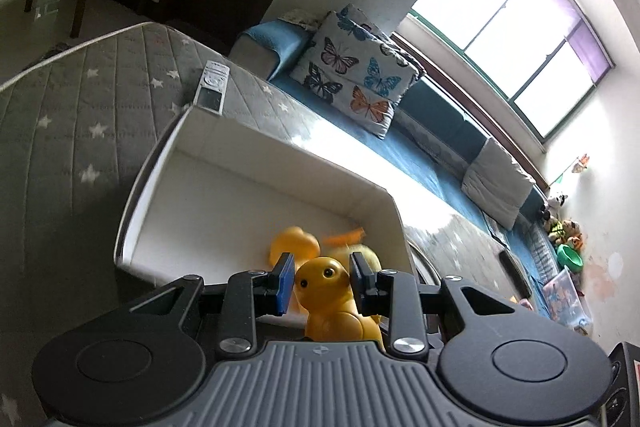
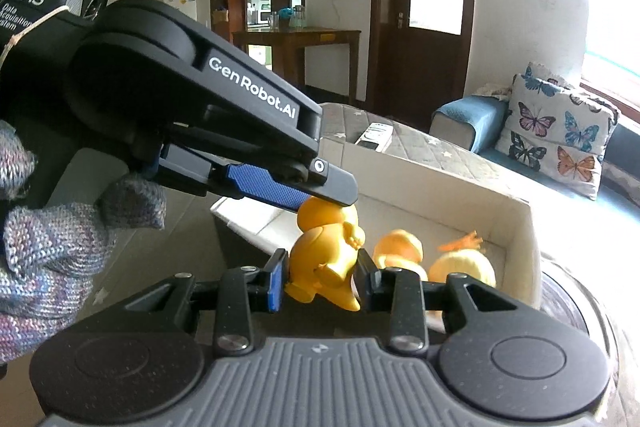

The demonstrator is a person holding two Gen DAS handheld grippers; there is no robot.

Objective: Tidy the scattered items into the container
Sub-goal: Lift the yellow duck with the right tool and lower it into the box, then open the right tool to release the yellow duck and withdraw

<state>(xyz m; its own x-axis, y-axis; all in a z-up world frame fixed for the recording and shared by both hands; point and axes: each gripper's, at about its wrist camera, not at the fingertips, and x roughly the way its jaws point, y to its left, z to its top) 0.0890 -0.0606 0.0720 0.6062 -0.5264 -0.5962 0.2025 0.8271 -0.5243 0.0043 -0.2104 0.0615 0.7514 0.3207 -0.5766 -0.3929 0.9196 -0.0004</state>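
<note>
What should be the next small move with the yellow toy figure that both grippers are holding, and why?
Probably carry the yellow toy figure a little forward over the white box, then release it. The left gripper pinches its head and the right gripper its lower body, and it appears to hang at the box's near edge, where other yellow toys already lie inside.

Glossy yellow plastic toy (image 2: pixel 324 259); matt white box (image 1: pixel 256 163); quilted cloth mattress (image 1: pixel 72 115) (star-printed); knitted glove (image 2: pixel 52 247).

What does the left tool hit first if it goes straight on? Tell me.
The left tool, clamped on the yellow figure, points into the white box; it would likely meet the yellow toys lying there first, though depth is unclear.
</note>
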